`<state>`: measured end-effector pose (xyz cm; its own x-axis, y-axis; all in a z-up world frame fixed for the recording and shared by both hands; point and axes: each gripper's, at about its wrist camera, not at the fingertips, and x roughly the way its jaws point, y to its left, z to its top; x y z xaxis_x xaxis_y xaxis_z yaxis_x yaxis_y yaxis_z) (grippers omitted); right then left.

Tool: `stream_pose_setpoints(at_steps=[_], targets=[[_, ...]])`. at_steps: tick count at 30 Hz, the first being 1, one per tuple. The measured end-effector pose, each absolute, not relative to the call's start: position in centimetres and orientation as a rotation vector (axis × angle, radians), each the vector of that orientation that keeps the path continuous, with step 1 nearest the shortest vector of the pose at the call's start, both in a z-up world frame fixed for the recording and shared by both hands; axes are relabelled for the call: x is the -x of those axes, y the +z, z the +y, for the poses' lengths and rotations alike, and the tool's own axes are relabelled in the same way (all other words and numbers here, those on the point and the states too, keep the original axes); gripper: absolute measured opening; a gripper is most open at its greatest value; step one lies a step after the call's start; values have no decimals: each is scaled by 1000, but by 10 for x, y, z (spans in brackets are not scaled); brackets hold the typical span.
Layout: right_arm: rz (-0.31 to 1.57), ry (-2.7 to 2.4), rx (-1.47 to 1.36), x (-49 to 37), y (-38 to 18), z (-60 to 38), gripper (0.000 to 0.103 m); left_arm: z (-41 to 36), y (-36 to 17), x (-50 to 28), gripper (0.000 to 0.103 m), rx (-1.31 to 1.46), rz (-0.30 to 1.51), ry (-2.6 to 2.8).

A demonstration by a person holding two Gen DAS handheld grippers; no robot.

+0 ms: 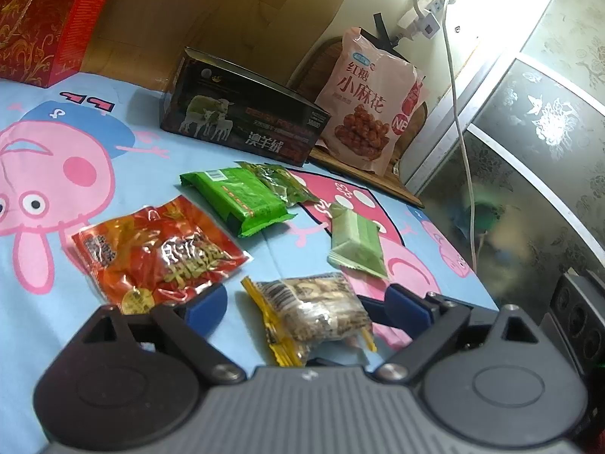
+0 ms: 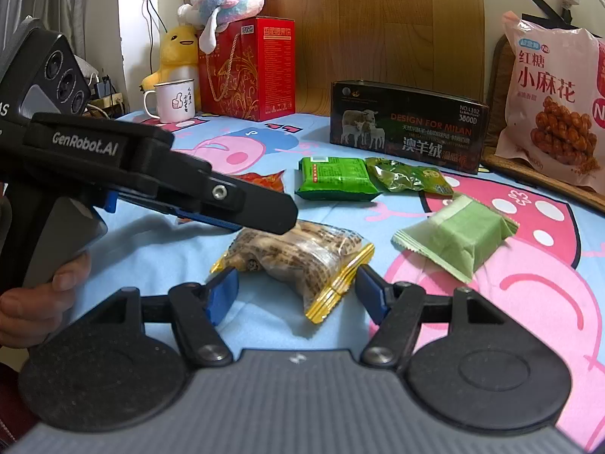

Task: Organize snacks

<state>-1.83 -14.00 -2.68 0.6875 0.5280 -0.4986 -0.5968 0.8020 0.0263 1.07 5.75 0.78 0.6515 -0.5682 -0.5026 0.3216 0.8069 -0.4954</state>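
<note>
Left wrist view: the left hand-held gripper (image 1: pixel 307 308) stands wide open around a yellow-edged snack packet (image 1: pixel 314 314) on the cartoon bedsheet (image 1: pixel 56 272); a red packet (image 1: pixel 159 253) lies at ten o'clock of it.

Right wrist view: the right hand-held gripper (image 2: pixel 298 295) is spread open, the same yellow-edged snack packet (image 2: pixel 298 261) between its fingers, a pale green packet (image 2: pixel 455 238) at two o'clock.

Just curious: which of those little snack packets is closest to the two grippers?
The clear packet with gold crimped ends; it lies between both open grippers' fingers, while the green and red packets lie farther away.

Both the left tongs (image 1: pixel 306 308) and the right tongs (image 2: pixel 297 295) hang low with jaws spread wide.
</note>
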Motion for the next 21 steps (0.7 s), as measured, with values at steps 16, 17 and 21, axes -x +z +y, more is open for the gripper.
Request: stream_pose_setpoints(at_steps=[16,17,21], targets=[[514,636,142,18,-27,-140,71,56,8,-11,98,379,696,-531],[514,636,141,18,-27,-140,71,55,7,-11,99,378,697,-533],[514,637,142,18,-27,-140,71,54,7,-12,103,365,701,-542]])
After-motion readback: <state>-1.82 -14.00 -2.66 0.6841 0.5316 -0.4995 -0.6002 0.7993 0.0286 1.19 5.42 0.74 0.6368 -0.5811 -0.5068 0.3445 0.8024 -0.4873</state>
